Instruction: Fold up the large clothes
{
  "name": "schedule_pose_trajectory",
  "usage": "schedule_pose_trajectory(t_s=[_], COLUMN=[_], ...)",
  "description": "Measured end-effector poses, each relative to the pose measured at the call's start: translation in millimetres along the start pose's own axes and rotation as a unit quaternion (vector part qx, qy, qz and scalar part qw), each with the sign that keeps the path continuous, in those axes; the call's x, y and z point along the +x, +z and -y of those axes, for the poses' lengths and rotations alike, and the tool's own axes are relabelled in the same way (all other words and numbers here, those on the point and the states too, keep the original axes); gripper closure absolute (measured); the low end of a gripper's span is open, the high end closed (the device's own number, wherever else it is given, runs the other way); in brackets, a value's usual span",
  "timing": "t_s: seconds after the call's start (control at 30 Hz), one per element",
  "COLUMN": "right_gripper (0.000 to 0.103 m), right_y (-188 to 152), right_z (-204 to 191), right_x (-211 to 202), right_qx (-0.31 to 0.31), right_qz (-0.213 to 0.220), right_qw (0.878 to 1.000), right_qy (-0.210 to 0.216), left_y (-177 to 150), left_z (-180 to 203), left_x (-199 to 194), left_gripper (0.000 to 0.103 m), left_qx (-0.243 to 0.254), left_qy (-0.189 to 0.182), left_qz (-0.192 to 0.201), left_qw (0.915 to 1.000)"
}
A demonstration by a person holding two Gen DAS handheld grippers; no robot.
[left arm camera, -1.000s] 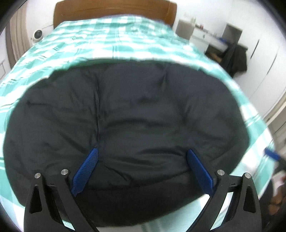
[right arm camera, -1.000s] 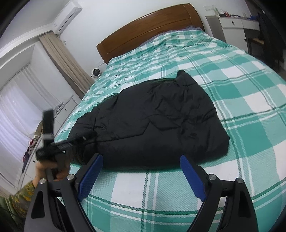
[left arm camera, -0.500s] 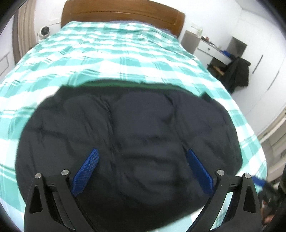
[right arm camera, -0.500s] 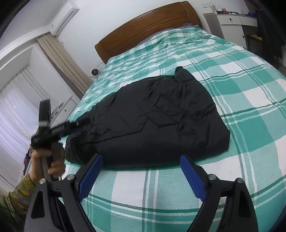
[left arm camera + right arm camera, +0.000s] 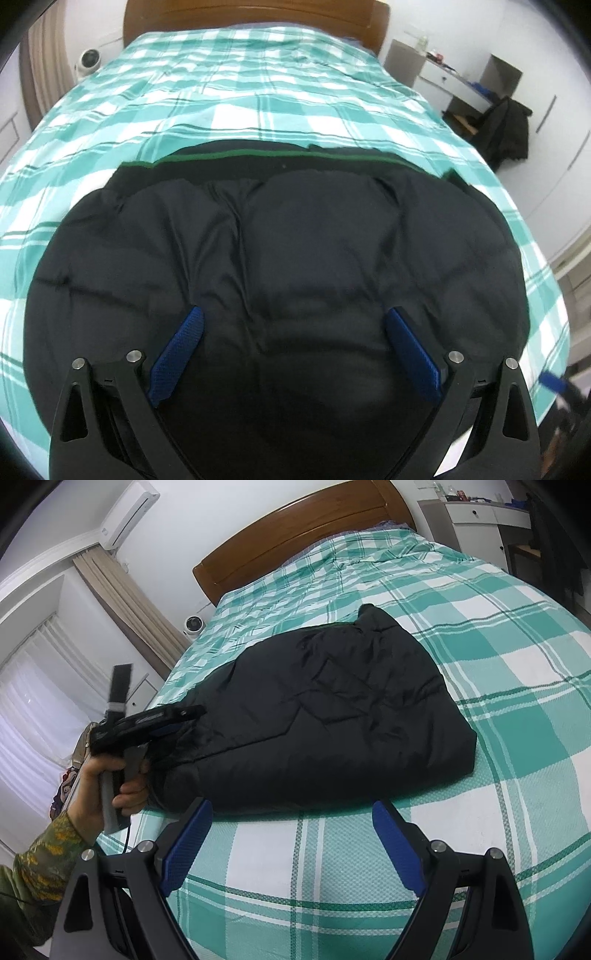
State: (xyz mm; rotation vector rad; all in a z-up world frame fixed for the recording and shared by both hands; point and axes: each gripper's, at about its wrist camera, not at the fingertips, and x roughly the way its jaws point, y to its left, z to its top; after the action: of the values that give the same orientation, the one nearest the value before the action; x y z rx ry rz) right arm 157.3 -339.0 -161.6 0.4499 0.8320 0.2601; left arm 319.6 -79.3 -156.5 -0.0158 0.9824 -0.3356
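A black puffy jacket (image 5: 325, 716) lies folded into a thick bundle on the green-and-white checked bed (image 5: 517, 657). From the left wrist view the jacket (image 5: 295, 251) fills the lower frame, a thin green trim along its far edge. My left gripper (image 5: 294, 312) hovers over it, open, with nothing between the blue pads. The right wrist view shows that left gripper (image 5: 166, 720) in a person's hand (image 5: 110, 779) at the jacket's left end. My right gripper (image 5: 291, 806) is open over bare bedspread, just short of the jacket's near edge.
A wooden headboard (image 5: 303, 535) closes the far end of the bed. A small white fan (image 5: 192, 624) and curtains (image 5: 122, 602) stand at the left side. To the right are a white desk (image 5: 476, 524) and a dark garment on a chair (image 5: 506, 129).
My left gripper has drawn back from the jacket and risen slightly, so more checked bedspread shows beyond it. The right gripper has stayed put.
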Motion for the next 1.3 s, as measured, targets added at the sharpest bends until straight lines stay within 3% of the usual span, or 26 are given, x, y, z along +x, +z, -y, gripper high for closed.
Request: schedule_pose_trajectory(t_s=[0.2,0.67,0.8,1.13,1.3], right_gripper=[0.013,0.013,0.013,0.013,0.013], right_y=[-0.3,1.3,2.9,-1.1,0.9], right_z=[-6.7,-16.3,-14.9,-1.2,3.2], right_x=[0.9,-5.0,-7.7,-9.9,-11.4], right_qx=[-0.004,-0.015,-0.016,0.004,0.012], right_qz=[0.000,0.009,0.014,0.014,0.017], right_qw=[1.000,1.000,1.000,1.000,1.000], right_qy=[0.006,0.008,0.005,0.001,-0.002], left_y=[-24.8,-52.6,-50.4,-10.7,8.5], left_z=[12.8,43.9,43.9,-4.4,-29.3], left_x=[-12.7,-51.4,-66.1,-67.7,-64.5], left_gripper=[0.004,0.004,0.004,0.004,0.004], left_qx=[0.035,0.064,0.051,-0.023,-0.078], left_qy=[0.009,-0.028,-0.052,-0.037,-0.076], left_qz=[0.003,0.014,0.025,0.042,0.051], left_qw=[0.9993,0.9974,0.9970,0.9981,0.9928])
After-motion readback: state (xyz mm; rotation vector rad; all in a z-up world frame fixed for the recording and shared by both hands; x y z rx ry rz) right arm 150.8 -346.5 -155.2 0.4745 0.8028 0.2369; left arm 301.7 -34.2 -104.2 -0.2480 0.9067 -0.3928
